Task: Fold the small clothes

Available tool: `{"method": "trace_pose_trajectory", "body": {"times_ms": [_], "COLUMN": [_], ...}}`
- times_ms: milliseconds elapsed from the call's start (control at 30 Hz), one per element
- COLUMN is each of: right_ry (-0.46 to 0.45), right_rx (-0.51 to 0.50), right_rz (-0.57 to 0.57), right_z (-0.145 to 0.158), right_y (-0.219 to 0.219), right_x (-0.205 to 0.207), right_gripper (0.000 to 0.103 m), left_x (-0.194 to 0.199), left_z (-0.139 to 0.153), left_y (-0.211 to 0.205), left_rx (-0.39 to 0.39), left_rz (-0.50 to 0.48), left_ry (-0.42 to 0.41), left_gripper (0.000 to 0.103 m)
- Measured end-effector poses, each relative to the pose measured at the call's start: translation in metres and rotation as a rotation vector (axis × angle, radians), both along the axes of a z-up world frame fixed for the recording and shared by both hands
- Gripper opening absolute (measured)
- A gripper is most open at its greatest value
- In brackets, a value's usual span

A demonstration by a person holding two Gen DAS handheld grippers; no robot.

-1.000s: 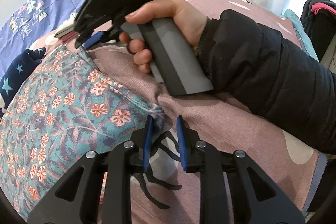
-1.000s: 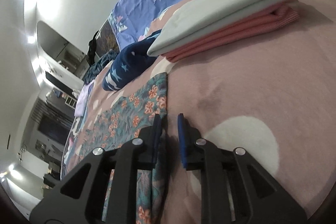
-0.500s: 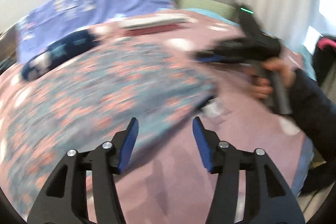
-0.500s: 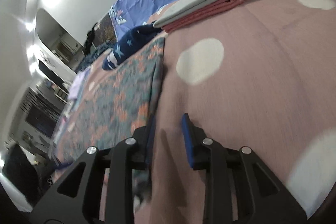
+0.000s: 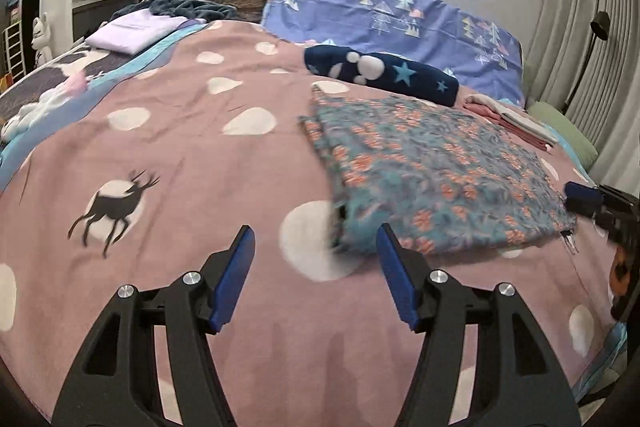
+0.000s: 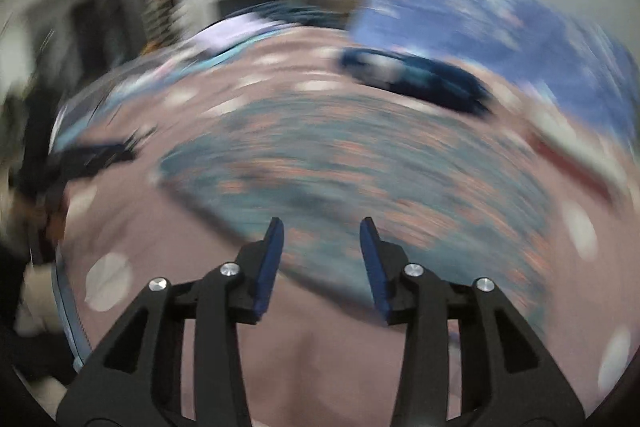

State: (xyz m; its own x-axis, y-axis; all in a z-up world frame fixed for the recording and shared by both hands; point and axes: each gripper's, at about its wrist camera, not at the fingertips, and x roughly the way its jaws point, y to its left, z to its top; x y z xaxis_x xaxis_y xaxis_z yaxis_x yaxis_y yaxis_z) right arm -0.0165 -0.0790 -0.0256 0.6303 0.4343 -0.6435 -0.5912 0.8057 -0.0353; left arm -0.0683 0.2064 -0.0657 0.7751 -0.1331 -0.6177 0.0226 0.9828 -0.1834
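My left tongs are opening with nothing between the blue pads — only bare pink bedspread shows in the gap. The floral cloth lies folded flat in the right half of the left wrist frame, its near left corner just beyond my right-hand pad, its left edge running up toward the centre top. Left of that edge the bedspread is open and uncluttered, spotted white, with a deer print at lower left. At the cloth's far edge lies a navy star-patterned roll, and at the upper right a small stack of folded pink and pale garments sits close to the cloth's far right corner. A folded lilac piece rests at the upper left, well apart. My right tongs show at the right edge, beside the cloth's near right corner.

The right wrist frame is heavily blurred. There my right tongs are opening too, empty, the floral cloth spread just beyond the tips across the middle of the frame.
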Motion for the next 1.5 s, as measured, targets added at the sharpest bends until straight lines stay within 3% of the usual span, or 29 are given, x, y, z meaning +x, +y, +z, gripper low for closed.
{"method": "trace_pose_trajectory", "body": {"times_ms": [100,200,333,467,767,833,867,900,1033,1133,1400,1500], "right_ry": [-0.076,-0.154,-0.230,-0.281,-0.495,-0.524,-0.521,-0.492,-0.417,-0.398,-0.405,-0.390], "right_rx": [-0.118,-0.244,-0.334,-0.407,-0.576,-0.583,-0.583,-0.574,-0.387,-0.296,-0.323,-0.336], "right_rz": [0.149,0.214,0.255,0.241,0.273,0.272,0.271,0.276,0.227,0.195,0.204,0.218], "right_z": [-0.018,-0.038,-0.050,-0.056,-0.081,-0.082,-0.082,-0.082,-0.051,-0.030,-0.035,-0.041], "right_y": [0.075,0.126,0.157,0.169,0.213,0.218,0.220,0.220,0.200,0.187,0.187,0.192], "right_x": [-0.016,-0.024,-0.024,-0.018,-0.025,-0.023,-0.021,-0.016,-0.009,-0.009,-0.013,-0.013], "right_gripper": [0.050,0.050,0.054,0.056,0.057,0.048,0.022,0.003,0.003,0.003,0.003,0.003], "left_x": [-0.005,-0.008,-0.007,0.007,0.016,0.016,0.017,0.019,0.037,0.062,0.114,0.131], "left_z": [-0.008,-0.013,-0.015,-0.016,-0.032,-0.031,-0.031,-0.029,-0.021,-0.019,-0.021,-0.033], "left_y": [0.012,0.026,0.040,0.039,0.058,0.060,0.060,0.060,0.055,0.049,0.038,0.026], "left_rx": [-0.028,-0.055,-0.123,-0.125,-0.234,-0.251,-0.254,-0.243,-0.193,-0.215,-0.425,-0.425], "left_rz": [0.017,0.042,0.006,-0.041,-0.020,-0.027,-0.035,-0.043,-0.098,-0.180,-0.355,-0.398], "left_ry": [0.004,0.002,-0.023,-0.032,0.002,-0.003,-0.003,-0.002,0.006,0.045,0.097,0.164], "left_gripper": [0.063,0.063,0.063,0.063,0.063,0.063,0.063,0.063,0.063,0.063,0.063,0.063]}}
